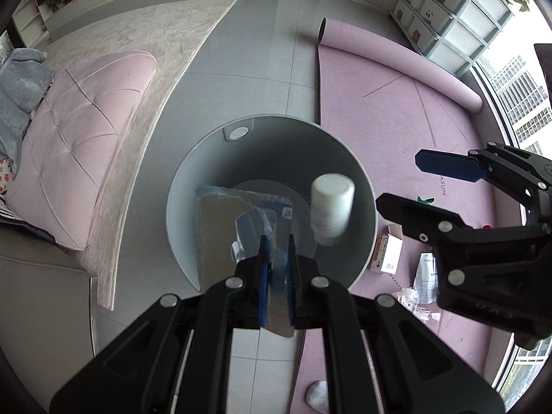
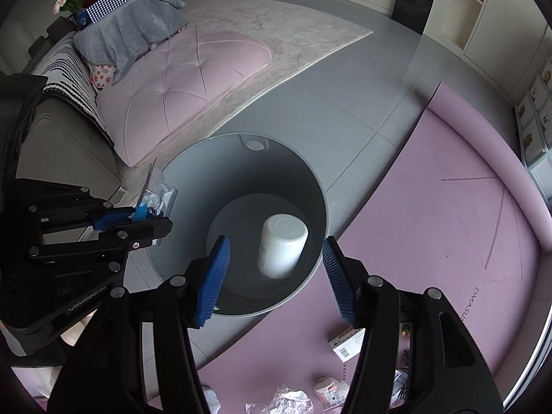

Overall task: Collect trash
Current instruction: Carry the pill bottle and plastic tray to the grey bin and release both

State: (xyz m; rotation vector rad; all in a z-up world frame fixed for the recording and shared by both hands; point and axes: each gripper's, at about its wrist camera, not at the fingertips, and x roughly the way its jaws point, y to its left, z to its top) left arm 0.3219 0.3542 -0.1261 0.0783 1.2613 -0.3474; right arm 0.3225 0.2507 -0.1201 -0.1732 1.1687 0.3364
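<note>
A round grey trash bin [image 1: 193, 186] stands on the floor; it also shows in the right wrist view [image 2: 310, 179]. A white plastic bottle [image 1: 332, 207] is inside it, blurred; in the right wrist view the bottle [image 2: 281, 250] is in the bin below my open, empty right gripper [image 2: 276, 276]. My left gripper [image 1: 277, 258] is shut on a clear plastic wrapper [image 1: 255, 227] with a flat blue-and-grey package, held over the bin's near rim. In the right wrist view the left gripper [image 2: 138, 217] holds the wrapper [image 2: 158, 196] at the bin's left edge. The right gripper [image 1: 407, 186] hangs open beside the bin in the left wrist view.
More trash lies on the purple mat [image 1: 396, 110]: a small carton [image 1: 386, 252], a paper slip [image 1: 426, 276], crumpled plastic [image 2: 293, 400] and a small box [image 2: 348, 343]. A pink cushion [image 1: 79, 145] on a beige rug is left; a drawer unit [image 1: 448, 10] stands far right.
</note>
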